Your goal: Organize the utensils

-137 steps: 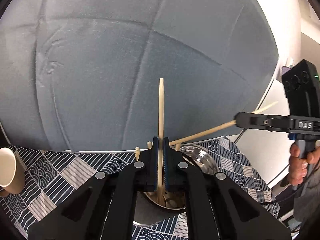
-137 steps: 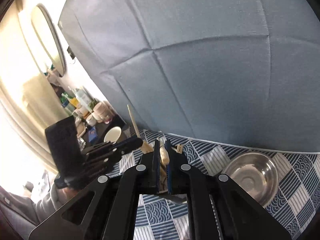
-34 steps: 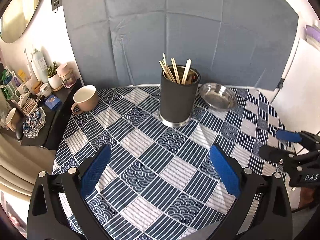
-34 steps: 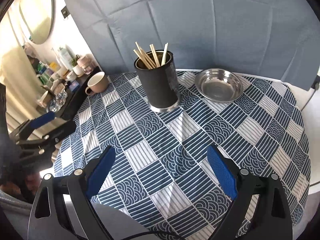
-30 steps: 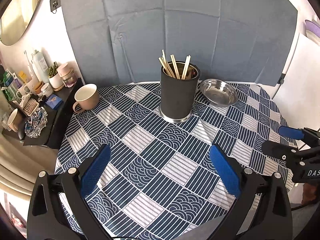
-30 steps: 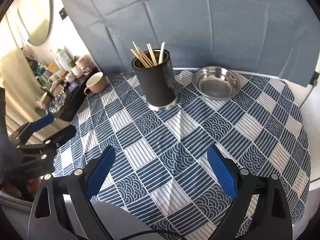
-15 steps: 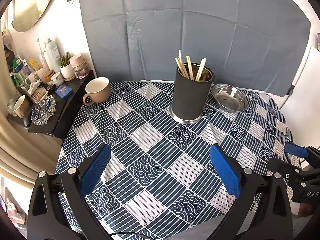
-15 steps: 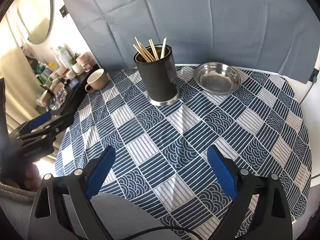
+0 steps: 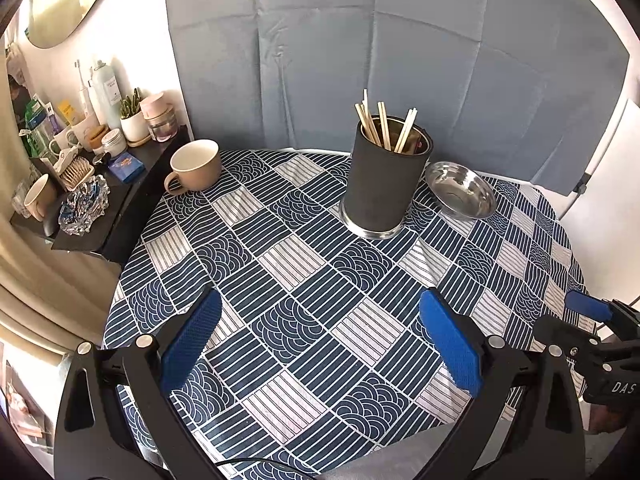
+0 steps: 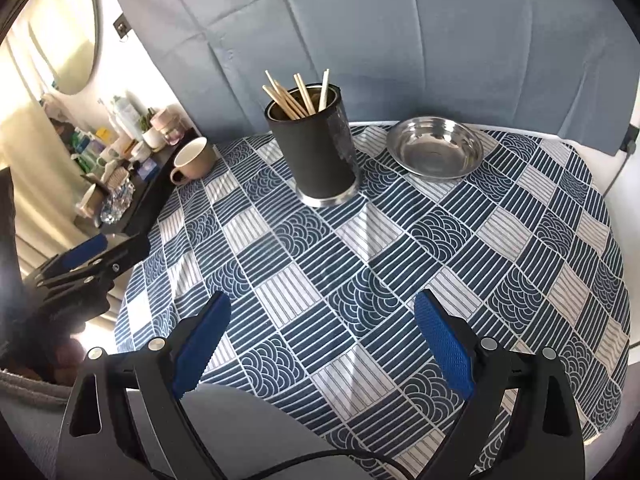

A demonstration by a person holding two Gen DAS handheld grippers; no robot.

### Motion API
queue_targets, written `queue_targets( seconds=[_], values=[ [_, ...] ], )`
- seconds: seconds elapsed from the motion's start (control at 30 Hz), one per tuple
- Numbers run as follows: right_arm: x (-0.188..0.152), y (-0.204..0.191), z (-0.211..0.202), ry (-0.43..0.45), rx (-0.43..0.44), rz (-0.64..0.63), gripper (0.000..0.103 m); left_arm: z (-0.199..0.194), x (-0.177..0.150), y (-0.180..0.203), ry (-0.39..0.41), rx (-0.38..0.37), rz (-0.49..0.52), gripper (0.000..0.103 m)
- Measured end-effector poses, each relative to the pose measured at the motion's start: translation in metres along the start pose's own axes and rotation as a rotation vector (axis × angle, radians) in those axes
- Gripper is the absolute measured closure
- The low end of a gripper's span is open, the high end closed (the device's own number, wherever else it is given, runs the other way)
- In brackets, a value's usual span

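A black cylindrical holder (image 9: 385, 184) (image 10: 318, 152) stands upright at the far middle of the round table, with several wooden chopsticks (image 9: 380, 124) (image 10: 298, 96) sticking out of its top. My left gripper (image 9: 320, 330) is open and empty over the table's near edge, well short of the holder. My right gripper (image 10: 322, 332) is also open and empty, over the near edge. Each gripper appears at the side of the other's view: the right gripper (image 9: 592, 320) and the left gripper (image 10: 100, 256).
A steel bowl (image 9: 460, 194) (image 10: 436, 152) sits right of the holder. A beige mug (image 9: 196, 166) (image 10: 194, 160) stands at the far left. The blue patterned tablecloth (image 9: 304, 264) covers the table. A dark shelf (image 9: 120, 184) crowded with jars and bottles runs along the left. A grey backdrop stands behind.
Earlier both grippers were shut on chopsticks over the holder. Now the chopsticks stand in the holder and both grippers are open, pulled back to the near edge; the left has drifted slightly in the last second.
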State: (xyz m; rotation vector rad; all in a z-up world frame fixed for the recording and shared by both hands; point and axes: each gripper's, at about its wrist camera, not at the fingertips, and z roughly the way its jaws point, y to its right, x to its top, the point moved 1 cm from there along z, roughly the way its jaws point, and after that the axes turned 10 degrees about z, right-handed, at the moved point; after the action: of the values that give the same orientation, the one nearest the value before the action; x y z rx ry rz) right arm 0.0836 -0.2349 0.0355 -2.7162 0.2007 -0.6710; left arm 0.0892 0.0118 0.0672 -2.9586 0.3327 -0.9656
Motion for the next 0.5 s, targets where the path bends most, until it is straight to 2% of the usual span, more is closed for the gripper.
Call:
queue_targets(
  seconds=[0.5],
  values=[
    [0.0007,-0.0009,0.0016,0.006,-0.011,0.001,0.014,0.0017,0.0006,0.0024,-0.007,-0.007,0.010,0.006]
  ],
)
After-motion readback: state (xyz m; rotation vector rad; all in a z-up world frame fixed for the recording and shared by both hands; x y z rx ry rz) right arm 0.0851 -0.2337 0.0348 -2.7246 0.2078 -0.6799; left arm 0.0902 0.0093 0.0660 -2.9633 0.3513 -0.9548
